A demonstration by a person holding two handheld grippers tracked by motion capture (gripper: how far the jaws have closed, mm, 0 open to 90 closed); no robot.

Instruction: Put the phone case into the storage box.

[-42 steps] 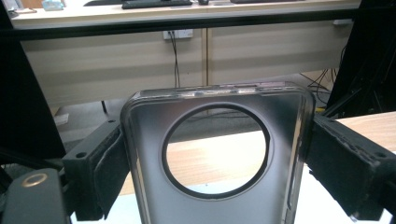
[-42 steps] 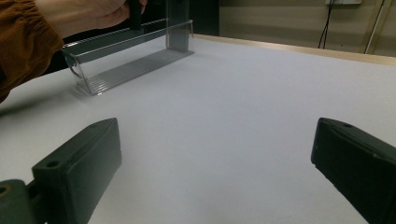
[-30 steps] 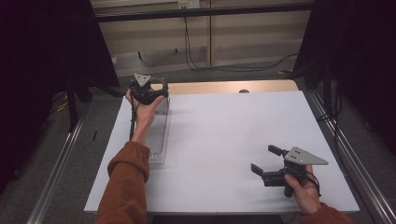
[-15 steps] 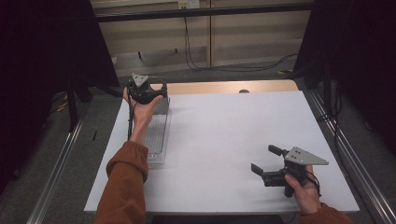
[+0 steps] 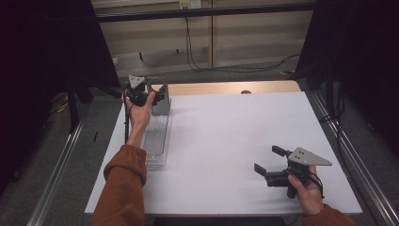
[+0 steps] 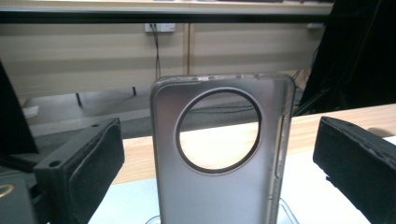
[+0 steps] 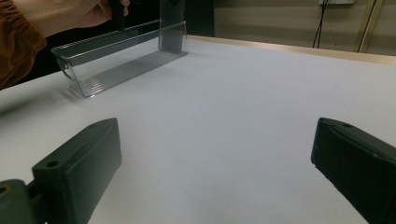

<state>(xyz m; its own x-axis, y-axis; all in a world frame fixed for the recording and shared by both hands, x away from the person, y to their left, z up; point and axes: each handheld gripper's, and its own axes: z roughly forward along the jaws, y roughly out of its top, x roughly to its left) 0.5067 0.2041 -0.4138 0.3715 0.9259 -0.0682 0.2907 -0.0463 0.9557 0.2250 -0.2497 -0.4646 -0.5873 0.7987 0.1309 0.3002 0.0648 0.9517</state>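
The left gripper [image 6: 217,154], jaws apart, flanks an unmarked grey phone case [image 6: 222,154] standing upright in a clear tray [image 5: 157,139] at the table's [image 5: 235,141] far left corner; the right gripper [image 5: 268,162] gapes empty.

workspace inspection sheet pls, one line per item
surface: white table, wooden strip along its far edge
job's things: grey phone case with a round hole, standing upright at the far end of a clear tray
clutter: nothing seen
grippers: left tool open, jaws either side of the case, not touching; right tool open over bare table
cables: black cable trailing from the left tool; cables on the floor behind
surroundings: dark curtains, beige wall
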